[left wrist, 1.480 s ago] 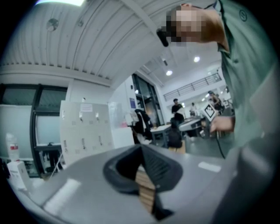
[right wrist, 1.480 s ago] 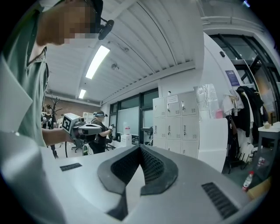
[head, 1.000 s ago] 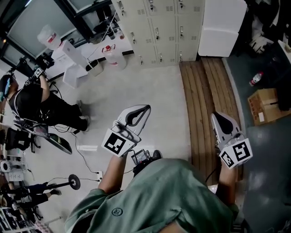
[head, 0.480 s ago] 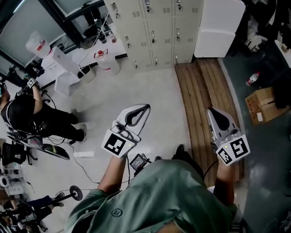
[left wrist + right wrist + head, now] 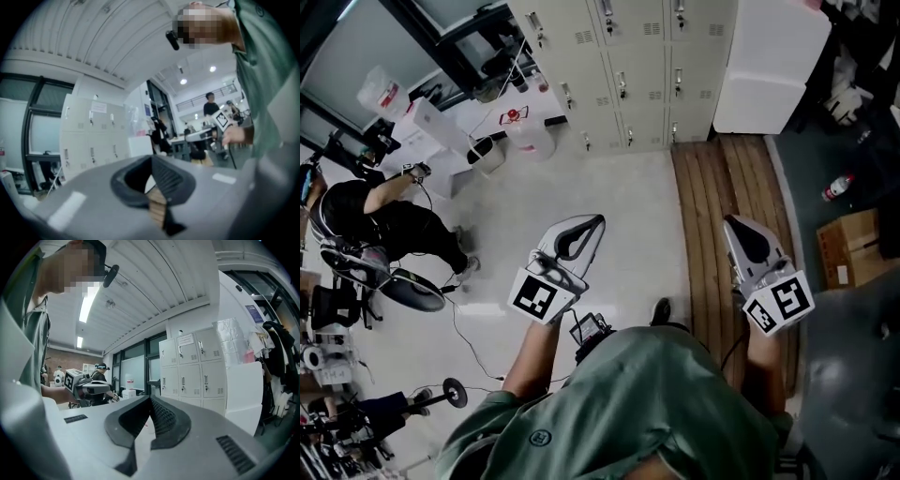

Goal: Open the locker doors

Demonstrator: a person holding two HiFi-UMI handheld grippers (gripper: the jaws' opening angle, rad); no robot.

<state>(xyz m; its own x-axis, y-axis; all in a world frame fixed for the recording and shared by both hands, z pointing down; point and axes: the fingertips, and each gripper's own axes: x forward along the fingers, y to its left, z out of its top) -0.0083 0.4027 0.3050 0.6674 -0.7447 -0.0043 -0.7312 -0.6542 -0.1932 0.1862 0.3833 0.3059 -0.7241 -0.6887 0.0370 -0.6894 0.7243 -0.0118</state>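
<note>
lockers (image 5: 623,56): matt painted metal | platform (image 5: 712,187): slatted wood | floor (image 5: 609,187): smooth, faint sheen

This looks like a lab or shared workroom. A bank of pale metal lockers (image 5: 623,70) lines the top of the head view, with wooden slats (image 5: 722,225) below them. At the upper left a seated person (image 5: 380,220) works among equipment, and cables (image 5: 473,323) trail over the pale floor. In the right gripper view, a strip light (image 5: 89,303) hangs from a ribbed ceiling (image 5: 154,287).
</note>
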